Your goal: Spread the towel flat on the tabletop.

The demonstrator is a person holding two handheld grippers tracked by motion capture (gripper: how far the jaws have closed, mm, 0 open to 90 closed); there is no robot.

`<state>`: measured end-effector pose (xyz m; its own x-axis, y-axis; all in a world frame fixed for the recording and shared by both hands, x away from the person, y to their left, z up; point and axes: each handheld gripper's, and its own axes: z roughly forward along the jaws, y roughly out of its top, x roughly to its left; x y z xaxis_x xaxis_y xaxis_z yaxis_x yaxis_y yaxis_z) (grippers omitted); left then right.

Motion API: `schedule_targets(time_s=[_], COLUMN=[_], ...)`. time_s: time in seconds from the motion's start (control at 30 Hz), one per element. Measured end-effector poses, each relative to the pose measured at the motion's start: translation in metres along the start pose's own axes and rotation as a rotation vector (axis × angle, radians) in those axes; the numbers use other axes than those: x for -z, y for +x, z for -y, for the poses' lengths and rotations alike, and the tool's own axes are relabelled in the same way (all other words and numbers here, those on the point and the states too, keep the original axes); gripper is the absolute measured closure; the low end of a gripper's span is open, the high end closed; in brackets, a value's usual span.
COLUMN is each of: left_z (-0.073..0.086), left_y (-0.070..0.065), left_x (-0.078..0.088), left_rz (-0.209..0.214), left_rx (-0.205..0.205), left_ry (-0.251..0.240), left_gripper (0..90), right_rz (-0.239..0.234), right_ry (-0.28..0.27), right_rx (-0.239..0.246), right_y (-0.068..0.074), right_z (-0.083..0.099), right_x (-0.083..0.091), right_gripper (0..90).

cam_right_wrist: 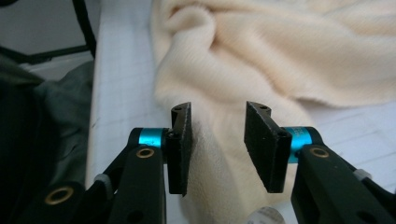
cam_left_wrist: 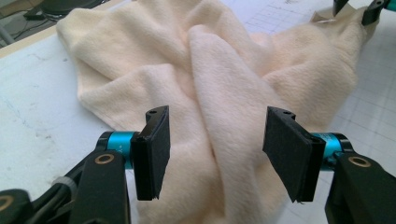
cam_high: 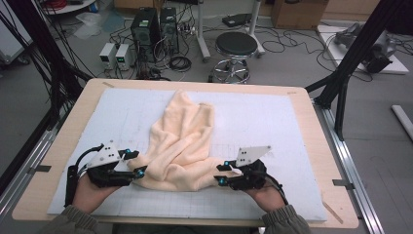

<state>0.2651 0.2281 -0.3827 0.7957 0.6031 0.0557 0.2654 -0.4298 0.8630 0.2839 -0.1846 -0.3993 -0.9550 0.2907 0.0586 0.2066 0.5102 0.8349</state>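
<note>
Both hand-held grippers, the left hand-held gripper [cam_high: 135,163] and the right hand-held gripper [cam_high: 223,174], stand spread around the crumpled cream fleece towel [cam_high: 182,146] (nothing pinched), so closing may catch only one loose fold.

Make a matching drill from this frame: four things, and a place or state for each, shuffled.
Things:
1. towel
2. left claw
3. right claw
4. stool

Places or states:
A. on the floor beyond the far edge of the table
B. open at the right near end of the cloth
C. crumpled in the middle of the white mat
D. open at the left near end of the cloth

Pairs: 1-C, 2-D, 3-B, 4-A
</note>
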Motion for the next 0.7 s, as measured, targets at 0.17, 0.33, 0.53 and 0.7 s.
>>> schedule_targets(time_s=[0.17,0.33,0.53,0.7], left_z=[-0.003,0.001,0.015,0.017], left_y=[0.013,0.018,0.019,0.016], left_x=[-0.023,-0.044,-0.056,-0.058], left_rz=[0.023,0.052,0.128,0.124], left_rx=[0.001,0.009,0.022,0.002], left_ry=[0.043,0.092,0.173,0.190], left_gripper=[38.5,36.3,58.9,71.3], right_rz=[0.042,0.024,-0.056,-0.063], right_ry=[-0.013,0.032,0.182,0.181], right_rx=[0.011,0.007,-0.004,-0.011], right_y=[-0.021,-0.036,-0.035,-0.033], right_z=[-0.017,-0.015,0.000,0.002], right_x=[-0.011,-0.036,-0.063,-0.059], right_gripper=[57.6,53.6,62.9,81.0])
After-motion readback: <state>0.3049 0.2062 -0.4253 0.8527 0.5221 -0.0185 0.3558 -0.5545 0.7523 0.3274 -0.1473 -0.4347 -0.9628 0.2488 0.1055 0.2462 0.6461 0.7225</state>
